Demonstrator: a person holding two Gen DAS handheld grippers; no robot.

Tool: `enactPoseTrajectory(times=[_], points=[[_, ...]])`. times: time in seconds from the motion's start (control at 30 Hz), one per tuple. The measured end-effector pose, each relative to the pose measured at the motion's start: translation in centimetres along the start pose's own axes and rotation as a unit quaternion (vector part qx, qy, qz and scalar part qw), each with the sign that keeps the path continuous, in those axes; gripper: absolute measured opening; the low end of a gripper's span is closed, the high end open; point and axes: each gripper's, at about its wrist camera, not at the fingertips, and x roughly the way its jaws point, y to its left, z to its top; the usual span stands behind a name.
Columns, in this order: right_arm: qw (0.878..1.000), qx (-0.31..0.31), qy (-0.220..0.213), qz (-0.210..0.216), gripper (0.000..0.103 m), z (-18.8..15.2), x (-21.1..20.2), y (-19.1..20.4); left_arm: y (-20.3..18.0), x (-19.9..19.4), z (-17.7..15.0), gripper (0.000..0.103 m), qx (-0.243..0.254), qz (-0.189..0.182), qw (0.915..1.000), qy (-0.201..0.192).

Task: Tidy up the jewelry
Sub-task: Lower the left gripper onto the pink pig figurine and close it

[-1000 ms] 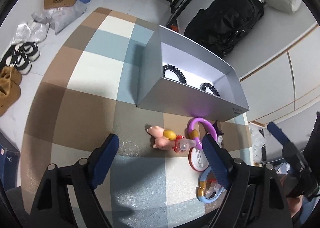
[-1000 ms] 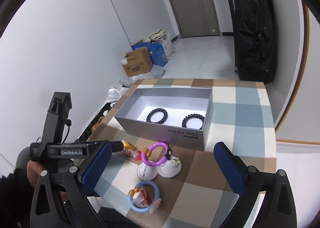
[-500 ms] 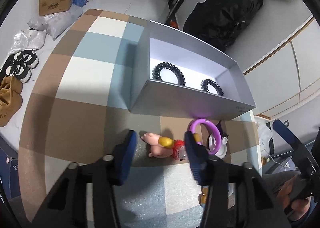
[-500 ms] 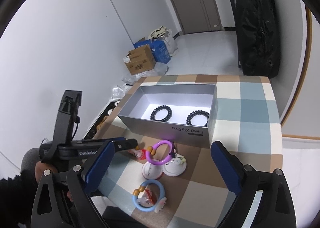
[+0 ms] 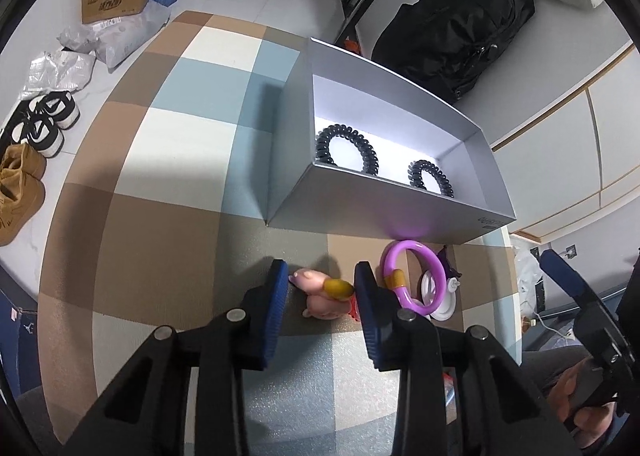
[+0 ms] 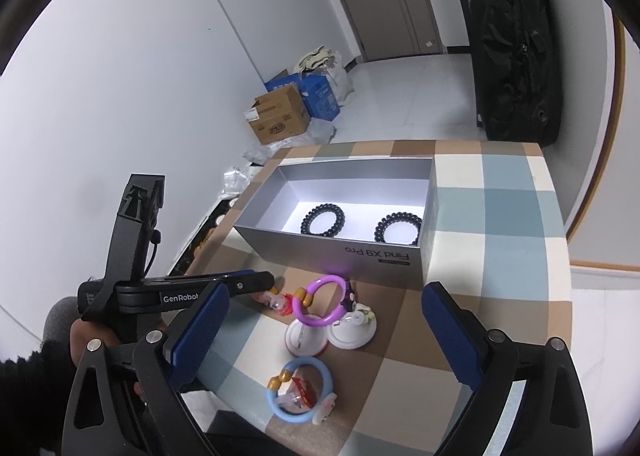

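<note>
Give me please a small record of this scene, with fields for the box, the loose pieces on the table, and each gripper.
box: open grey box on the checked table, two black coil bands inside
loose pieces: pink charm piece, purple ring, blue ring, all on the table in front of the box
left gripper: jaws have just been closing, pink charm piece between them; contact unclear
right gripper: open wide, holds nothing

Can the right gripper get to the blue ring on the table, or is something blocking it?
Probably yes: the right gripper is wide open and the blue ring lies uncovered in front of it.
</note>
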Motion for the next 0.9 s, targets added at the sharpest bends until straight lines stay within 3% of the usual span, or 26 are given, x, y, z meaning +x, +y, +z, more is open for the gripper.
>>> enactPoseTrajectory(times=[0.17,0.3,0.43,0.63,0.8,0.9], points=[[1.0,-0.004,0.008,0.001,0.097,-0.1,0.6,0.6,0.0,-0.1,-0.2,0.028,-0.003,0.001,1.0,0.007],[0.999,-0.01,0.032,0.012,0.089,-0.2,1.9,1.2,-0.1,-0.9,-0.2,0.028,-0.004,0.012,0.9999,0.002],[0.998,-0.017,0.053,0.013,0.077,-0.4,3.2,1.8,0.4,-2.6,0.1,0.028,-0.017,-0.008,0.9996,-0.022],[0.996,-0.039,0.074,0.022,0.073,-0.8,5.0,3.3,1.1,-4.7,0.4,0.028,-0.036,-0.042,0.9973,-0.049],[0.993,-0.073,0.087,0.033,0.071,-1.1,6.5,5.2,0.4,-5.3,0.5,0.028,-0.029,-0.045,0.9967,-0.061],[0.992,-0.082,0.091,0.028,0.063,-0.9,7.5,5.7,1.0,-5.5,0.6,0.028,-0.039,-0.051,0.996,-0.062]])
